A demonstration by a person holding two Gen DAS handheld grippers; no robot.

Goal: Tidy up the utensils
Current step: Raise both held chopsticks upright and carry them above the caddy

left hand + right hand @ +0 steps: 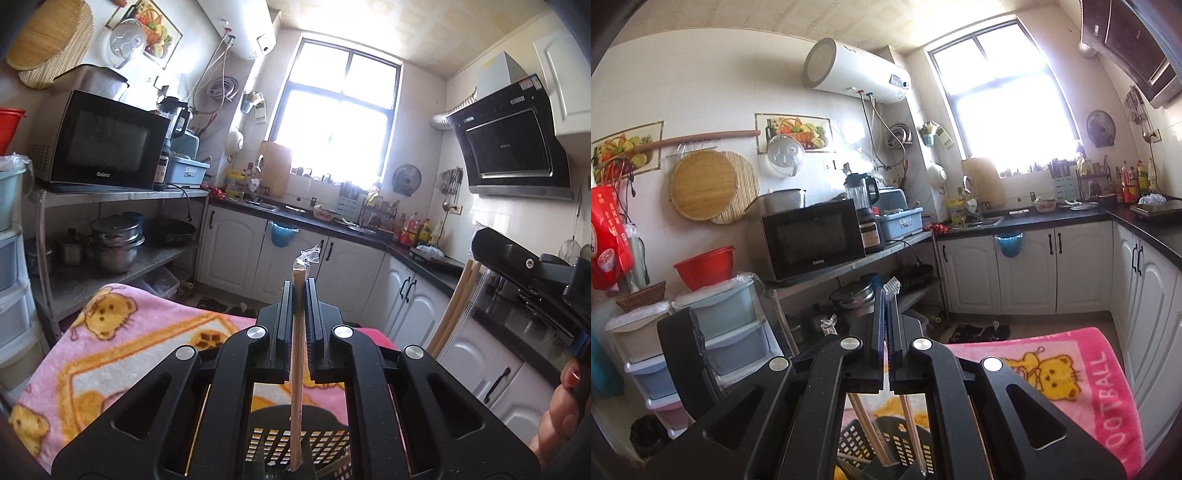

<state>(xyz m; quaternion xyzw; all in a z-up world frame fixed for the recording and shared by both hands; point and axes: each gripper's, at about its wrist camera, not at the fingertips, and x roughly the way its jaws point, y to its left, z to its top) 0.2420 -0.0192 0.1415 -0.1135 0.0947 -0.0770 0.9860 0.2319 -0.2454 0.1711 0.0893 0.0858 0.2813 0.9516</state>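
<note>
Both grippers were clamped on wrapped chopsticks: left gripper [298, 295] held one pair [297, 369] upright over the black basket [317, 443], right gripper [886, 306] pinched another pair's [888, 288] wrapper end. Prob light, stiff, slippery plastic, so gripping mid-shaft looked safest imo.

A pink blanket [140, 332] carries yellow-orange bears, orange borders and white panels; in the right wrist view the blanket [1067, 373] also shows pink lettering on a paler pink band. Both the left gripper [299, 291] and the right gripper [886, 306] are black with silver rivets. The chopsticks [297, 387] are pale wood in clear wrapping. The slotted basket [306, 443] is black. The microwave [110, 144] is black-fronted, the bowl [705, 266] red, the drawers [735, 314] light blue, the cabinets [1027, 273] white under a black counter [1034, 218].
</note>
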